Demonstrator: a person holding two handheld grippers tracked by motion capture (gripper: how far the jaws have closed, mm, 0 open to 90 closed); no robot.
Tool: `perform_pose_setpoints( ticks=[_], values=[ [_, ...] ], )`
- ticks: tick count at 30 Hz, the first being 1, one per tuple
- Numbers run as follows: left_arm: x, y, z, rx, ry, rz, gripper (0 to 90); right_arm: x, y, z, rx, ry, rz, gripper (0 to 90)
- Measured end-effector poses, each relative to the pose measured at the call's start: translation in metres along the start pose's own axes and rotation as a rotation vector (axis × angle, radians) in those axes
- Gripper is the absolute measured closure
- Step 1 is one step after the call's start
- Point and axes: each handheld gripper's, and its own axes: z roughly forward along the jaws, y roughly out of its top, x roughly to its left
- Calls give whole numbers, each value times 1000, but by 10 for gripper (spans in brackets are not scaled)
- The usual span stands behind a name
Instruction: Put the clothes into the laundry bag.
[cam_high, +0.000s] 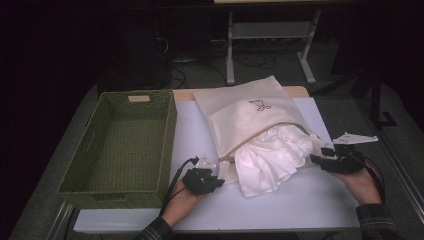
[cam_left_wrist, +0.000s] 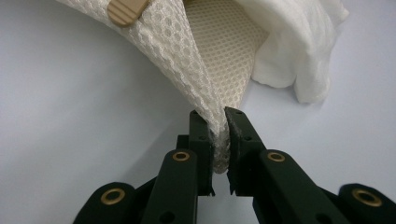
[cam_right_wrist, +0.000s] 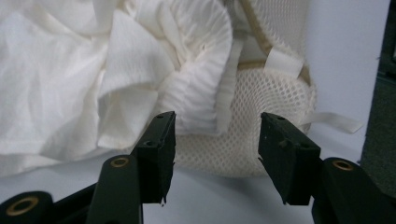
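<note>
Big white table (cam_high: 310, 205) under everything. Woven green basket (cam_high: 122, 145) on the left side. Cream mesh laundry bag (cam_high: 245, 112) beside it, soft white cloth (cam_high: 270, 155) spilling out. Left gripper (cam_left_wrist: 218, 140) pinching the bag's corner. Right gripper (cam_right_wrist: 215, 140) spread wide, near the bag's other corner.

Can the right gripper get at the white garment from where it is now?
Probably yes. The right gripper is open, facing the white garment spilling from the mesh bag, nothing between. The bag's corner sits nearest its jaws, so it might catch mesh too.
</note>
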Motion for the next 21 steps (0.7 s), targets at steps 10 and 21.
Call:
perform_pose_setpoints(
  ticks=[10,21],
  values=[
    [0,0,0,1,-2,-5,813,3,1,32,85,12,5,729],
    [-1,0,0,2,-2,-4,814,-1,15,33,20,52,8,720]
  ],
)
